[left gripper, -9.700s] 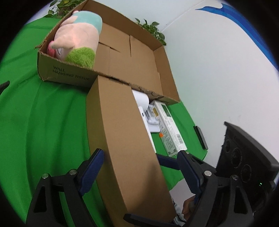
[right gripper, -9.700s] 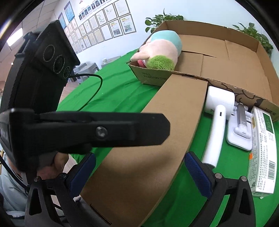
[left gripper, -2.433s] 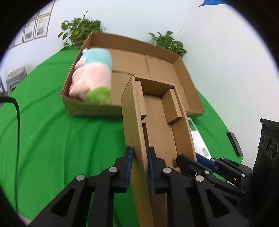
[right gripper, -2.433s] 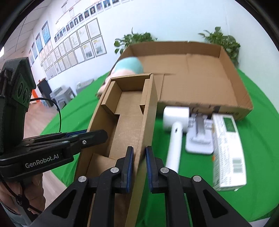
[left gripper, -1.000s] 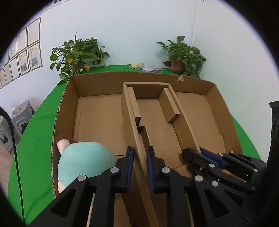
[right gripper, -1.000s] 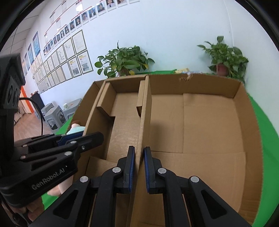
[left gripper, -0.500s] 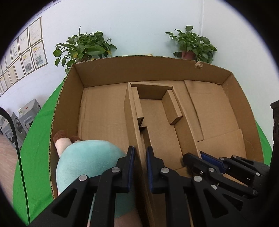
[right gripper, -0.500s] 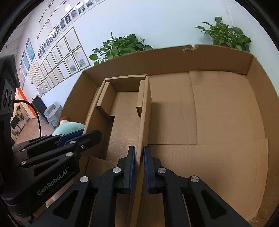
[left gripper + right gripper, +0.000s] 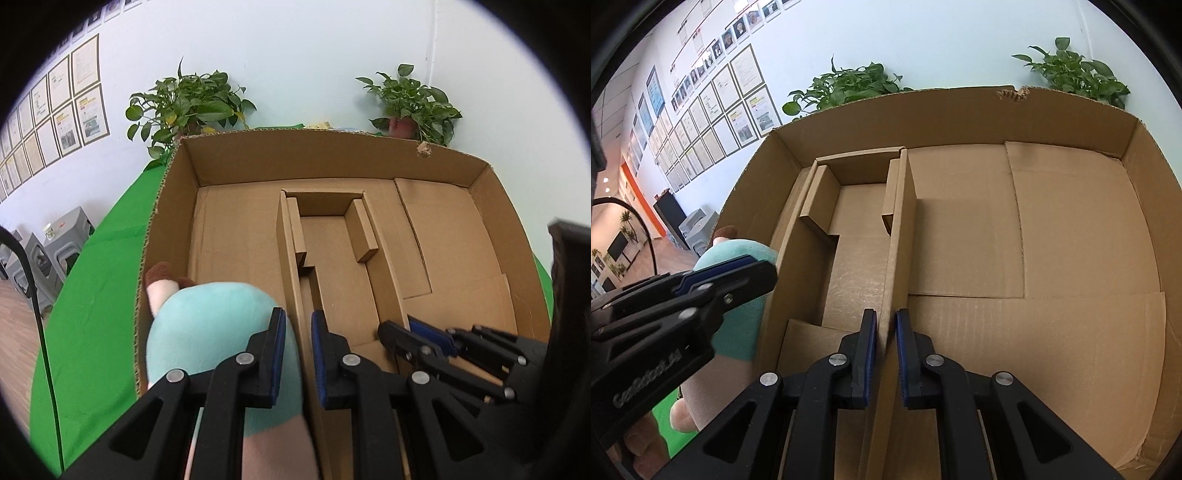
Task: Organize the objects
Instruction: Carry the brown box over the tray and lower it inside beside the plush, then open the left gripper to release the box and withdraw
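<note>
**Small tray inside big box**

Small cardboard tray (image 9: 332, 266) down in big box (image 9: 332, 162), beside plush toy (image 9: 207, 325). Light, stiff but bendy; best held by side walls. Left gripper (image 9: 298, 354) and right gripper (image 9: 885, 354) each clamped on one wall.

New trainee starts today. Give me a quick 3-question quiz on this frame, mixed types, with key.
1. True or false: the left gripper and right gripper each clamp a side wall of the small box.
2. Multiple choice: where is the small box? A) on the green cloth beside the big box B) inside the big box C) on top of the plush
3. Fill in: the plush lies on the small box's ___ side in the left wrist view.

Key: 1 true; 2 B; 3 left
</note>
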Motion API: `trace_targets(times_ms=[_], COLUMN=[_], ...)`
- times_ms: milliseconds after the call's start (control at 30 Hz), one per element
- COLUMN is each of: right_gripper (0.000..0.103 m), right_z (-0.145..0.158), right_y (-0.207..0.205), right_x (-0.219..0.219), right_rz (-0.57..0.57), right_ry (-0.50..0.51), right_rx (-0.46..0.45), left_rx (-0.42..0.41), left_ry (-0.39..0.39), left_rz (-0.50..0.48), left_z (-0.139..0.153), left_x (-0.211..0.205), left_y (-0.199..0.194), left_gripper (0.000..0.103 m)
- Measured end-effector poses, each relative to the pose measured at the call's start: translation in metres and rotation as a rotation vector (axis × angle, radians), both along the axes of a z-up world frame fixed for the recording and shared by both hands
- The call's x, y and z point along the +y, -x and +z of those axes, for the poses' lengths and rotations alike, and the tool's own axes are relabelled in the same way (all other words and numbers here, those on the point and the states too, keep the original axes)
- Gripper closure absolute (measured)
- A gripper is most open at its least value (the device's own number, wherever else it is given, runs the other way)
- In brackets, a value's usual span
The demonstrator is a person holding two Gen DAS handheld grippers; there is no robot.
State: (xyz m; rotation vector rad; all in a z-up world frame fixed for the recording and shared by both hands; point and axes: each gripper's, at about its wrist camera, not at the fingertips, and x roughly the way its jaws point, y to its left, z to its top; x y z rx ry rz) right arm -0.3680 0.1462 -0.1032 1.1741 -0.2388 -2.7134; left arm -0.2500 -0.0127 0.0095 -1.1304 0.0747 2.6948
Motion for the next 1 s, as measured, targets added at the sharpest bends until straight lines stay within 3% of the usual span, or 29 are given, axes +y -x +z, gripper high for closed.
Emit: trace_targets(times_ms=[167, 333, 433, 500, 533, 600, 667, 833, 1000], right_gripper=[0.092, 0.091, 0.091, 0.089, 0.086, 0.058, 0.038, 0.031, 0.013], right_z=[0.004, 0.015, 0.026, 0.035, 0.039, 0.047, 0.052, 0.065, 0.049], right_y=[-0.007, -0.028, -0.039, -0.051, -0.058, -0.079, -0.099, -0.169, -0.234], right_x=[-0.010, -0.004, 0.000, 0.003, 0.005, 0.009, 0.014, 0.023, 0.012], right_rz=[0.007, 0.012, 0.006, 0.002, -0.001, -0.021, -0.042, -0.101, -0.076], right_ry=[-0.026, -0.026, -0.036, -0.038, -0.046, -0.065, -0.066, -0.187, -0.229], right_rx=[0.001, 0.033, 0.066, 0.095, 0.111, 0.154, 0.193, 0.317, 0.352], left_rx=[0.027, 0.037, 0.047, 0.064, 0.080, 0.104, 0.120, 0.163, 0.188], left_ry=[0.023, 0.036, 0.032, 0.026, 0.015, -0.003, -0.018, -0.062, -0.070], left_rz=[0.000, -0.008, -0.010, 0.005, 0.013, 0.025, 0.030, 0.030, 0.030], left_z=[0.006, 0.007, 0.007, 0.009, 0.011, 0.015, 0.017, 0.016, 0.003], left_x=[-0.006, -0.009, -0.011, -0.015, -0.018, -0.024, -0.029, -0.034, -0.031], left_y=[-0.015, -0.021, -0.026, -0.032, -0.036, -0.043, -0.052, -0.090, -0.128], left_gripper=[0.088, 0.077, 0.066, 0.047, 0.043, 0.037, 0.037, 0.036, 0.036])
